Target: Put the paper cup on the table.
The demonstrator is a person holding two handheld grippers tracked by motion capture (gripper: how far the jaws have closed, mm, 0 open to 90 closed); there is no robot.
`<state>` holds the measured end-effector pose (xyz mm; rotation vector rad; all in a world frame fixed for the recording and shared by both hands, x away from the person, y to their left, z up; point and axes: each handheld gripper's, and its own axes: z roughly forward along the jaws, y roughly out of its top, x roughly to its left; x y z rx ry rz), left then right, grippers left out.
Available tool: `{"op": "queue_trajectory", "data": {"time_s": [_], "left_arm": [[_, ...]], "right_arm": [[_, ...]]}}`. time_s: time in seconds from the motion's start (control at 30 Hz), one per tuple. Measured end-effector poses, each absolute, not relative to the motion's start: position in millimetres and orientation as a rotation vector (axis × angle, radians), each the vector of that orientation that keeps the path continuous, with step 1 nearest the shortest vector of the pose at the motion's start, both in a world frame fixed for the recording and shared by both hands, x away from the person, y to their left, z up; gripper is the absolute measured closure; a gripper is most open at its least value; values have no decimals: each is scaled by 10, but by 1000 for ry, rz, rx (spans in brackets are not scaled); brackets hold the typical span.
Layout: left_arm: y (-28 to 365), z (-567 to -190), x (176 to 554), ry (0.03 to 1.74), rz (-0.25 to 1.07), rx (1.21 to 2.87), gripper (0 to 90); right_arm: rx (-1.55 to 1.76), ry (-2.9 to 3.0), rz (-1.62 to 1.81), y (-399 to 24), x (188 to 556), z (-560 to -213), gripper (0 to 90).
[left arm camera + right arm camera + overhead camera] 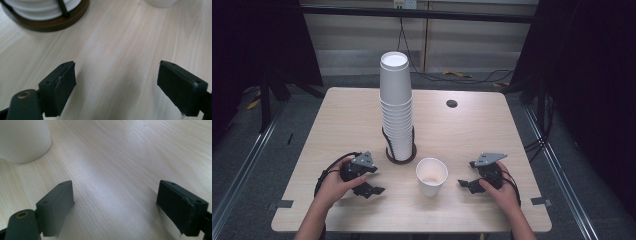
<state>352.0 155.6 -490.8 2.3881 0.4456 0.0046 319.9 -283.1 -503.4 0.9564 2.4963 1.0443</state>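
A tall stack of white paper cups (396, 107) stands upside down in a dark round holder (401, 156) near the table's middle. One single white cup (431, 176) stands upright just in front of it. My left gripper (373, 190) rests low on the table to the cup's left, open, with bare wood between its jaws (117, 85). The holder's brown base (47, 23) lies ahead of it at upper left. My right gripper (466, 184) sits to the cup's right, open and empty (115, 205). The single cup's side (22, 141) stands ahead at upper left.
The light wooden table (347, 120) has a small dark round hole (451, 103) at its back right. Black cables trail from both grippers. Dark curtains and metal rails flank the table, with cables on the floor behind.
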Motion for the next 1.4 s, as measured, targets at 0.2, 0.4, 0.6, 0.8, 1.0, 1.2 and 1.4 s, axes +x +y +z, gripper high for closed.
{"op": "queue_trajectory", "data": {"time_s": [0.2, 0.4, 0.6, 0.8, 1.0, 1.2, 1.4], "left_arm": [[1651, -4959, 3528, 459, 28, 2362, 152], [1746, -5024, 3544, 495, 43, 2342, 151], [1795, -5071, 3538, 495, 55, 2303, 149], [1849, -5138, 3543, 486, 79, 2248, 110], [1848, -5156, 3539, 474, 85, 2239, 73], [1819, -5159, 3508, 460, 132, 2261, 73], [1804, -5163, 3497, 465, 143, 2264, 61]], "right_arm": [[956, 2496, 1044, -2831, 3199, -5034, 136], [956, 2496, 1045, -2831, 3199, -5034, 136], [957, 2496, 1044, -2831, 3198, -5034, 136], [957, 2496, 1044, -2831, 3198, -5034, 136], [956, 2496, 1044, -2831, 3199, -5034, 136], [955, 2496, 1044, -2831, 3199, -5034, 136], [955, 2496, 1044, -2831, 3199, -5034, 136]]}}
